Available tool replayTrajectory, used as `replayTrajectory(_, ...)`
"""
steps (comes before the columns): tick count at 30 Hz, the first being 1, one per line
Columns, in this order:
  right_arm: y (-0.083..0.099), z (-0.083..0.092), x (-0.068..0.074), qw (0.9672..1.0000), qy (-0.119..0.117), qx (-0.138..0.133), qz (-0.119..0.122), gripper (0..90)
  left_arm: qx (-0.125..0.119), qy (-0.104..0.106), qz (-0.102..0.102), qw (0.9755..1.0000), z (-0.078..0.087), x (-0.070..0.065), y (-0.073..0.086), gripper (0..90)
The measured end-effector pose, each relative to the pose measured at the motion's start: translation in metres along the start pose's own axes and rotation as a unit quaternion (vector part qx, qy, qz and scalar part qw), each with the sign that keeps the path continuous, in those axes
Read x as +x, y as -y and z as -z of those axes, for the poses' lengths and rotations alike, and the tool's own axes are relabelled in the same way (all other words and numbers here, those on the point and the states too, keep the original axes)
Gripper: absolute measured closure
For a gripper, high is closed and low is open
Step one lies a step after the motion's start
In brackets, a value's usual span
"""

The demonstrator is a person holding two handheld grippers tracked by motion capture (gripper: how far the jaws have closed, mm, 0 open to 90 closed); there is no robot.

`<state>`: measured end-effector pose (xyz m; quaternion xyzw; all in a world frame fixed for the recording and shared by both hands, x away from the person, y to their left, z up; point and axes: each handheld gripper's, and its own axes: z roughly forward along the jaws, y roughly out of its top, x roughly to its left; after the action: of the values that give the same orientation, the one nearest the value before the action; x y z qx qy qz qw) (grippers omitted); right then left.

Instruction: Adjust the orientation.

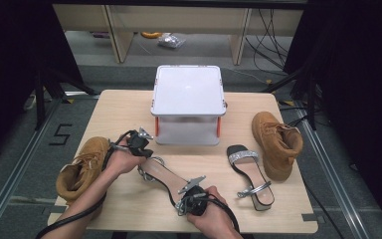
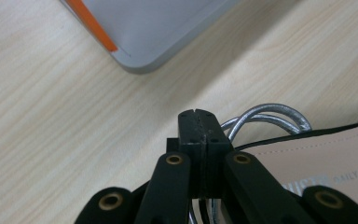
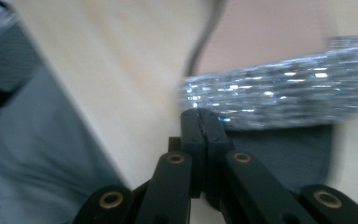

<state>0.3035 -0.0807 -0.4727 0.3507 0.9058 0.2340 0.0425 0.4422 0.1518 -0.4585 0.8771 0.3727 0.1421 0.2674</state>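
A black sandal (image 1: 165,179) with a beige insole lies across the table's front middle, between my two grippers. My left gripper (image 1: 145,152) sits at its heel end with the jaws shut. In the left gripper view the left gripper (image 2: 198,120) has the silver ankle strap (image 2: 272,116) looping out just right of its tips, and I cannot tell whether the strap is pinched. My right gripper (image 1: 182,199) is at the toe end. In the blurred right gripper view the right gripper (image 3: 200,114) is shut, its tips touching the edge of the glittery toe strap (image 3: 279,91).
A white box (image 1: 188,97) with orange corner posts stands at the back middle; its corner (image 2: 158,32) is close ahead of the left gripper. The matching sandal (image 1: 251,172) lies right of centre. One tan boot (image 1: 82,167) is at the left edge, another (image 1: 276,142) at the right.
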Motion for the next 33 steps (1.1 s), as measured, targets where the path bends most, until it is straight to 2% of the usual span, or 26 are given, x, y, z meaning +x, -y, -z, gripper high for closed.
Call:
replayTrajectory(1, 0.000, 0.002, -0.002, 0.9999, 0.004, 0.010, -0.010, 90.0, 0.001, 0.002, 0.000, 1.0000, 0.000, 0.000, 0.001, 89.8)
replayTrajectory(2, 0.001, 0.004, -0.003, 0.9996, -0.024, 0.009, -0.016, 90.0, -0.001, 0.001, 0.001, 1.0000, 0.000, 0.000, 0.002, 89.8)
replayTrajectory(3, 0.001, 0.004, -0.003, 0.9996, -0.024, 0.009, -0.016, 90.0, -0.002, 0.002, 0.003, 1.0000, 0.000, 0.000, 0.002, 89.8)
replayTrajectory(4, 0.001, 0.005, -0.001, 0.9998, -0.017, 0.010, -0.005, 90.0, -0.002, 0.003, 0.003, 1.0000, 0.000, 0.001, 0.002, 89.8)
replayTrajectory(5, 0.002, 0.005, 0.001, 0.9997, -0.023, 0.011, 0.003, 90.0, -0.002, 0.004, 0.004, 1.0000, 0.000, 0.001, 0.002, 89.8)
replayTrajectory(7, 0.002, 0.003, 0.007, 0.9973, -0.072, 0.013, -0.001, 90.0, -0.001, 0.003, 0.004, 1.0000, -0.001, 0.001, 0.002, 89.8)
replayTrajectory(10, 0.002, 0.001, 0.014, 0.9979, -0.062, 0.016, 0.008, 90.0, -0.001, 0.003, 0.005, 1.0000, -0.001, 0.001, 0.002, 89.8)
replayTrajectory(12, 0.002, -0.002, 0.016, 0.9972, -0.071, 0.019, 0.016, 90.0, -0.002, 0.002, 0.005, 1.0000, -0.001, 0.001, 0.003, 89.8)
replayTrajectory(15, 0.002, -0.011, 0.012, 0.9981, -0.049, 0.026, 0.027, 90.0, -0.002, 0.002, 0.002, 1.0000, 0.000, 0.001, 0.003, 89.8)
replayTrajectory(16, 0.003, -0.012, 0.009, 0.9985, -0.038, 0.030, 0.023, 90.0, 0.000, 0.002, 0.001, 1.0000, 0.000, 0.000, 0.004, 89.8)
replayTrajectory(17, 0.004, -0.013, 0.008, 0.9984, -0.044, 0.032, 0.016, 90.0, 0.004, 0.004, 0.002, 1.0000, 0.000, 0.001, 0.005, 89.8)
replayTrajectory(20, 0.004, -0.013, 0.009, 0.9986, -0.037, 0.035, 0.014, 90.0, 0.005, 0.007, 0.005, 0.9999, 0.001, 0.001, 0.007, 89.8)
replayTrajectory(21, 0.004, -0.011, 0.008, 0.9990, -0.022, 0.039, 0.005, 90.0, 0.008, 0.006, 0.004, 0.9999, 0.003, 0.001, 0.009, 89.8)
replayTrajectory(22, 0.004, -0.011, 0.008, 0.9990, -0.022, 0.039, 0.005, 90.0, 0.008, 0.006, 0.004, 0.9999, 0.003, 0.001, 0.009, 89.8)
replayTrajectory(23, 0.004, -0.011, 0.002, 0.9993, 0.003, 0.036, 0.011, 90.0, 0.014, 0.006, -0.004, 0.9999, 0.005, 0.000, 0.012, 89.8)
replayTrajectory(24, 0.004, -0.011, 0.002, 0.9993, 0.003, 0.036, 0.011, 90.0, 0.014, 0.006, -0.004, 0.9999, 0.005, 0.000, 0.012, 89.8)
replayTrajectory(25, 0.004, -0.010, 0.000, 0.9992, 0.012, 0.038, -0.002, 90.0, 0.014, 0.006, -0.004, 0.9999, 0.006, -0.001, 0.013, 89.8)
replayTrajectory(26, 0.004, -0.007, -0.010, 0.9991, 0.025, 0.032, -0.016, 90.0, 0.020, 0.009, -0.009, 0.9997, 0.009, -0.003, 0.016, 89.8)
replayTrajectory(27, 0.004, -0.007, -0.010, 0.9991, 0.025, 0.032, -0.016, 90.0, 0.020, 0.009, -0.009, 0.9997, 0.009, -0.003, 0.016, 89.8)
replayTrajectory(28, 0.003, -0.006, -0.013, 0.9989, 0.028, 0.031, -0.021, 90.0, 0.022, 0.007, -0.008, 0.9997, 0.010, -0.005, 0.018, 89.8)
replayTrajectory(29, 0.002, -0.005, -0.022, 0.9984, 0.041, 0.033, -0.022, 90.0, 0.025, 0.011, -0.009, 0.9996, 0.013, -0.008, 0.020, 89.8)
replayTrajectory(30, 0.002, -0.005, -0.022, 0.9984, 0.041, 0.033, -0.022, 90.0, 0.025, 0.011, -0.009, 0.9996, 0.013, -0.008, 0.020, 89.8)
replayTrajectory(33, -0.003, -0.004, -0.035, 0.9969, 0.055, 0.031, -0.047, 90.0, 0.028, 0.015, -0.009, 0.9995, 0.016, -0.012, 0.025, 89.8)
